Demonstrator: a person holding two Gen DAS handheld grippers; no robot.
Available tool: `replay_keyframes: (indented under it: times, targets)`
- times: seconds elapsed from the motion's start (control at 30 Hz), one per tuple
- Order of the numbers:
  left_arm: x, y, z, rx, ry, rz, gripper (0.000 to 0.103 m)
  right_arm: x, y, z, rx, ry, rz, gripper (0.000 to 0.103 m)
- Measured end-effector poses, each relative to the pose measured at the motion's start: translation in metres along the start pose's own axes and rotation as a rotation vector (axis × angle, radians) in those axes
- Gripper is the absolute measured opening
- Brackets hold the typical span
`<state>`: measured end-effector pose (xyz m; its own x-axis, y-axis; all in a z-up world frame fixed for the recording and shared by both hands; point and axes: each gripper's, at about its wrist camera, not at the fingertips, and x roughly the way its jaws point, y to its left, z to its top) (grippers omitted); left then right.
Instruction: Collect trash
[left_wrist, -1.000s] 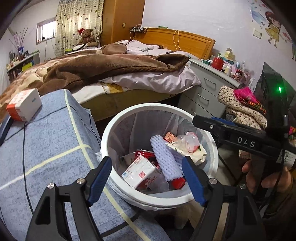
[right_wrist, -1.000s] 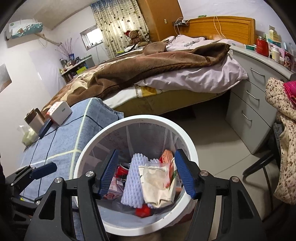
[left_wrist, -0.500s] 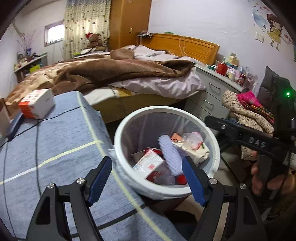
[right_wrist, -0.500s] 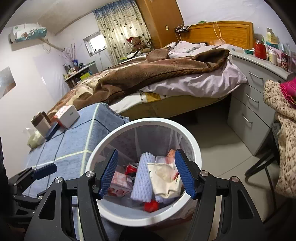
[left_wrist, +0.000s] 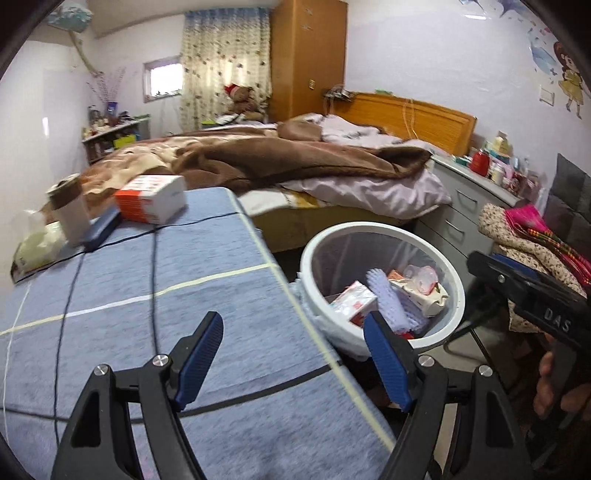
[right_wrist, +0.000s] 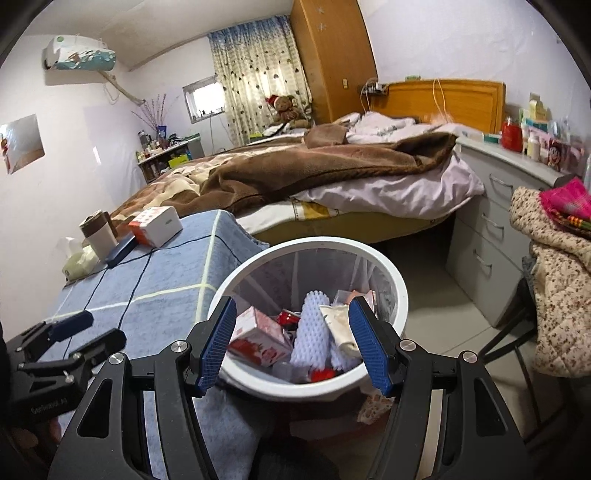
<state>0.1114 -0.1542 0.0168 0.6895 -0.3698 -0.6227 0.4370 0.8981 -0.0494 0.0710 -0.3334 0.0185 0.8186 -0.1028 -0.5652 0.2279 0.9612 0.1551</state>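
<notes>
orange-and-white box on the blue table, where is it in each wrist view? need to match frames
Left wrist: orange-and-white box upper left, at the far end of the blue table, beside the brown-lidded cup.
Right wrist: the box is left of centre, at the table's far end, right of the cup.
Shared landmark: white trash bin, right of the table in both.

Soft window (left_wrist: 162, 77) daylight, fisheye-bent edges, slight motion blur.
</notes>
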Motion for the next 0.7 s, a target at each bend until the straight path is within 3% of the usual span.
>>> replay_keyframes:
  times: [0.27,0.4,0.5,0.7]
  targets:
    - [-0.034,0.013,-0.021,-0.035,-0.084,0.108,0.080,-0.020,0.024,-0.019,-0.051,-0.049,-0.009,0.065]
    - [-0.050,0.011,-0.030,-0.010,-0.123,0.224,0.080,-0.029,0.033,-0.029,-0.063,-0.066,-0.014,0.065]
    - [-0.058,0.016,-0.036,-0.038,-0.126,0.189,0.080,-0.037,0.036,-0.033,-0.064,-0.096,-0.040,0.065]
    - [-0.069,0.016,-0.044,-0.048,-0.152,0.188,0.080,-0.045,0.040,-0.042,-0.060,-0.114,-0.055,0.065]
